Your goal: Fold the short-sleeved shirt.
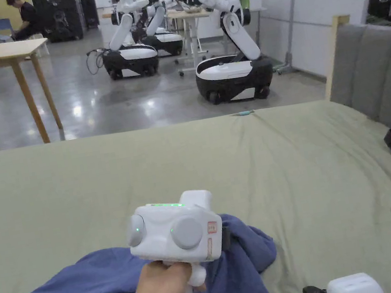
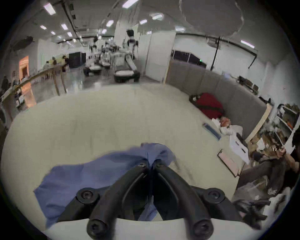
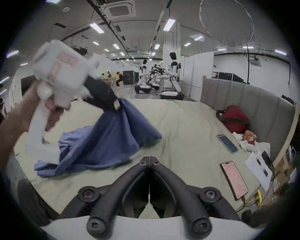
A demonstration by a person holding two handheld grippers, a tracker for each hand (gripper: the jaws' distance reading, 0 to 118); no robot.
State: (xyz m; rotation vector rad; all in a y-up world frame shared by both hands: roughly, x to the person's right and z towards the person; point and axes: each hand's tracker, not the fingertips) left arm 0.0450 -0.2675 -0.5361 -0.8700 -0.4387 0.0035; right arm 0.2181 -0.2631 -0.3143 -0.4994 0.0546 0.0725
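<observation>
The blue short-sleeved shirt [image 1: 120, 291] is crumpled on the olive-green bed sheet [image 1: 201, 162], with one part drawn up into a peak from the heap. That peak is pinched between the fingers of the left gripper [image 2: 151, 164], which are clenched on a fold of the cloth; in the right gripper view the cloth is seen hanging in a tent shape below those fingers [image 3: 116, 104], the rest of it lying on the sheet beneath and behind them. The left gripper's white body is held by the left hand [image 1: 158, 285] above the shirt.

The fingers of the right gripper [image 3: 149, 160] are closed against each other with nothing between them, and are held just off the shirt's nearer edge, over bare sheet. To the right of these fingers two phones [image 3: 227, 143] are laid on the sheet, and farther off a red bag [image 3: 235, 121] is set against the grey headboard [image 3: 243, 95]. Beyond the bed, wheeled white robots [image 1: 231, 69] are parked on the polished floor.
</observation>
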